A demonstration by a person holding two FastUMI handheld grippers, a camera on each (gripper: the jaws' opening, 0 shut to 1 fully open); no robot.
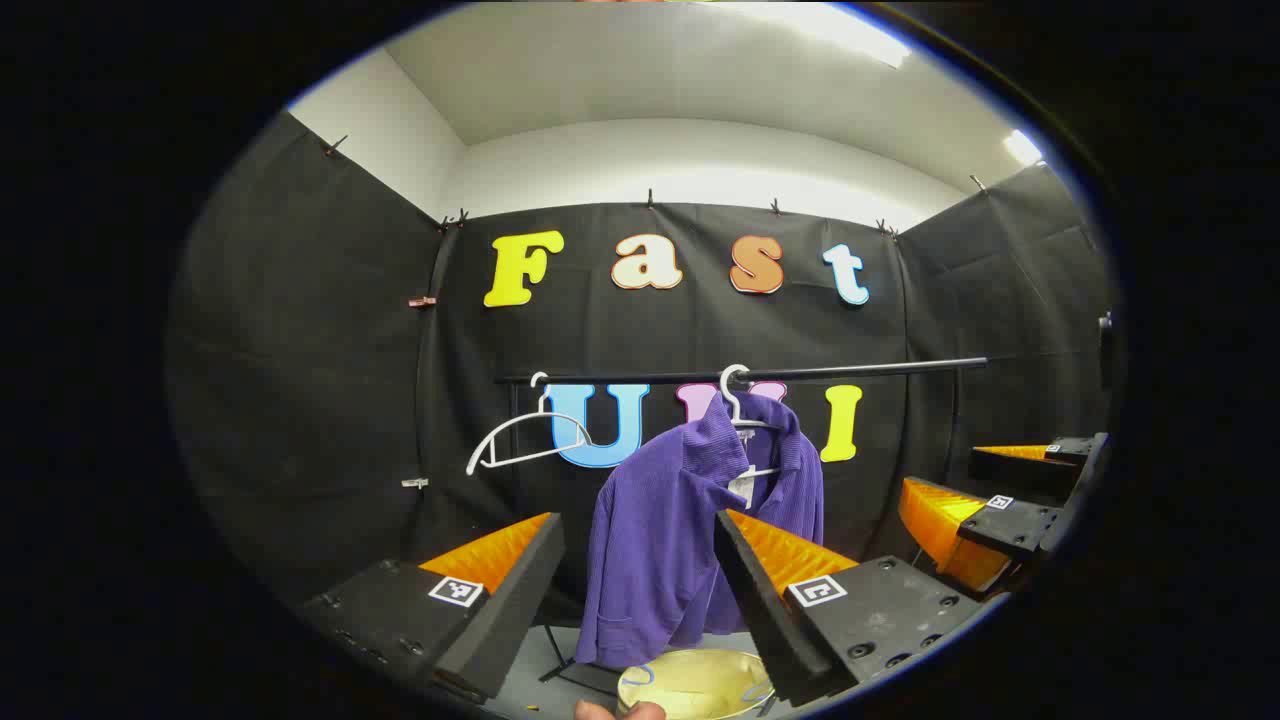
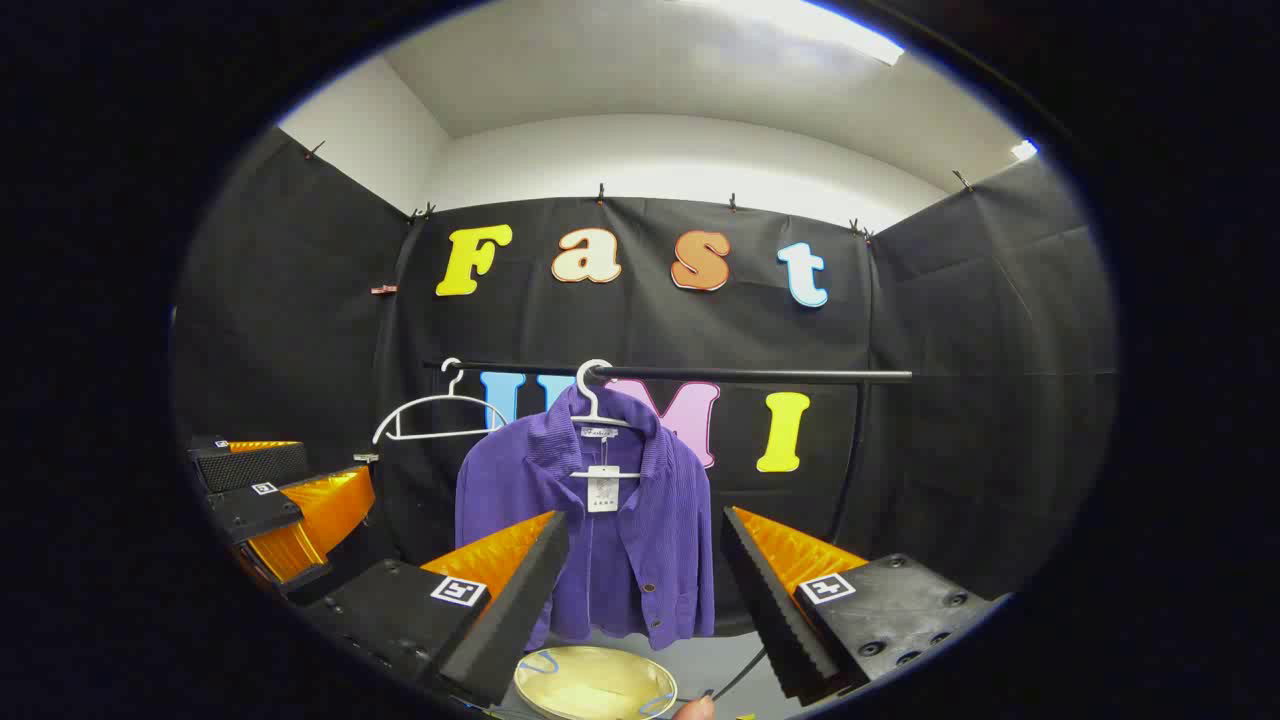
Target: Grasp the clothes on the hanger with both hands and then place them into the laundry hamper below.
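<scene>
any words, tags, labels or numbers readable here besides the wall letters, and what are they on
Neck label inside the purple jacket collar: a scripted word, too small to read.
White hang tag below the hanger: printed lines, too blurred to read.
Square black-and-white markers on the right gripper and the left gripper: coded patterns, not words.
Empty hanger, rail and hamper: no text seen.
</scene>
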